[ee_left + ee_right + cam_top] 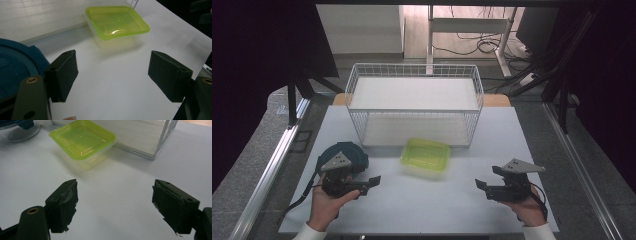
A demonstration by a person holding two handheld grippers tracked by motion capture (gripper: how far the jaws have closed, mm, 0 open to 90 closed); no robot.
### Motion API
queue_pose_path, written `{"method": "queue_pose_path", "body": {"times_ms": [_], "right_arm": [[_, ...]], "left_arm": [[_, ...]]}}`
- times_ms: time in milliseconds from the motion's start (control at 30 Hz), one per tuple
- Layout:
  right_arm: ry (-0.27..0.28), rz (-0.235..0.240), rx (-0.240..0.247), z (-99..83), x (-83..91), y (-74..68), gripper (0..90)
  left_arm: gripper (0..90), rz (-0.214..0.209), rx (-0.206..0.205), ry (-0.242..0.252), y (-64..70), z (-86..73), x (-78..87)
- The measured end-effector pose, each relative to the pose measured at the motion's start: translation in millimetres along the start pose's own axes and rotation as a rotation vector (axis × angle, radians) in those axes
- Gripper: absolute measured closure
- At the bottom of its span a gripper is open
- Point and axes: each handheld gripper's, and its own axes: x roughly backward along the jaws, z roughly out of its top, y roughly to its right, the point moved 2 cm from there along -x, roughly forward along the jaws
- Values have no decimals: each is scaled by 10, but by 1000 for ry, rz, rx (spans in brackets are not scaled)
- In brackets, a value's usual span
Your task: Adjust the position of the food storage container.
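Note:
A clear rectangular food box with a lime-green lid (425,156) (116,21) (83,140) sits mid-table, just in front of a white wire basket (414,75) (165,135). A round dark-blue lidded container (343,156) (15,67) (21,126) stands at the left. My left gripper (373,182) (112,77) hovers beside the blue container, open, with nothing between its jaws. My right gripper (484,186) (113,205) is held at the right front of the table, also open and holding nothing. Both point toward the green-lidded box.
The wire basket holds a white board and stands on the white tabletop (432,200). Metal frame rails (267,170) run along both sides of the table. Dark curtains, a desk leg and cables lie beyond the far edge.

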Motion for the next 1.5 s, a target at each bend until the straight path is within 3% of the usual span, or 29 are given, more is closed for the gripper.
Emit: {"method": "queue_pose_path", "body": {"times_ms": [233,300,567,733,967,1333,1367,1500], "right_arm": [[-11,-9,-24,-16,-1,31,216],[-15,-7,-23,-17,-9,33,217],[-39,-8,-2,-13,-63,-13,215],[-39,-16,-15,-24,-40,6,216],[-41,-22,-9,-26,-49,17,221],[-59,-35,-17,-53,-77,59,221],[-59,-36,-19,-53,-76,61,221],[-63,-38,-22,-52,-78,62,221]], "left_arm": [[258,0,-3,-31,-17,34,31],[266,20,-22,-45,-30,60,70],[265,63,-30,-61,-205,199,129],[283,86,-36,-76,-307,254,169],[313,125,-21,-70,-615,403,270],[356,139,25,-72,-931,497,295],[380,163,25,-80,-1005,494,304],[422,191,29,-94,-1149,487,317]]}}
